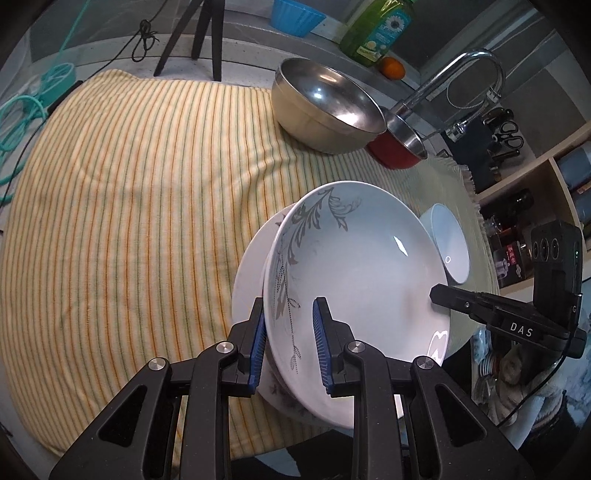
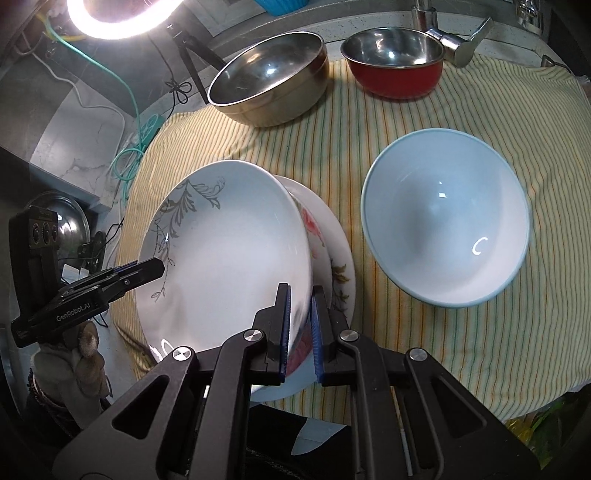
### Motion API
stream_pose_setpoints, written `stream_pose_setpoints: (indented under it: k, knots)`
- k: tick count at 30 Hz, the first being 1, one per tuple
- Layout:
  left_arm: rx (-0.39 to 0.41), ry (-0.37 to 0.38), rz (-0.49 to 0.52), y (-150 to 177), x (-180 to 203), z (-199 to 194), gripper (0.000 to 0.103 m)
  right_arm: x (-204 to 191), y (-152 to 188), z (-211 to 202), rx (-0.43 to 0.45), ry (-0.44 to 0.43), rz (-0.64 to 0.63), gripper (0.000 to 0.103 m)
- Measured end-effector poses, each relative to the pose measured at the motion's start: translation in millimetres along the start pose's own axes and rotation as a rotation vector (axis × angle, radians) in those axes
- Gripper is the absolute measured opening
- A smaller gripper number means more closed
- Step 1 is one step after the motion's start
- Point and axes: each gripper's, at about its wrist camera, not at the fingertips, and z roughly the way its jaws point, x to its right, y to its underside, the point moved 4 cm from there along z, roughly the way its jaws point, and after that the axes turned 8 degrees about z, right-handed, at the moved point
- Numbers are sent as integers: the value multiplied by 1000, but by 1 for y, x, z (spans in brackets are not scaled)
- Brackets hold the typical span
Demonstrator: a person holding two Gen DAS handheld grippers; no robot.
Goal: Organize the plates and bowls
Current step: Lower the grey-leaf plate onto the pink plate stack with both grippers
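Note:
A white deep plate with a grey leaf pattern sits tilted over a flat white plate with flowers on the striped cloth. My left gripper straddles the leaf plate's near rim with its pads apart, open. My right gripper is shut on the leaf plate's opposite rim; it shows in the left wrist view, and the left gripper shows in the right wrist view. A pale blue bowl stands to the right.
A large steel bowl and a red pot with a steel inside stand at the back of the yellow striped cloth. A tap, a soap bottle and a tripod are behind.

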Motion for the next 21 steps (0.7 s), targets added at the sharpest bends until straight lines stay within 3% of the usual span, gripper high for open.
stream_pose_setpoints:
  k: [21]
  knots:
    - [-34,-15,30,0,4,10,22,4,3,6,-22,60,-32,13]
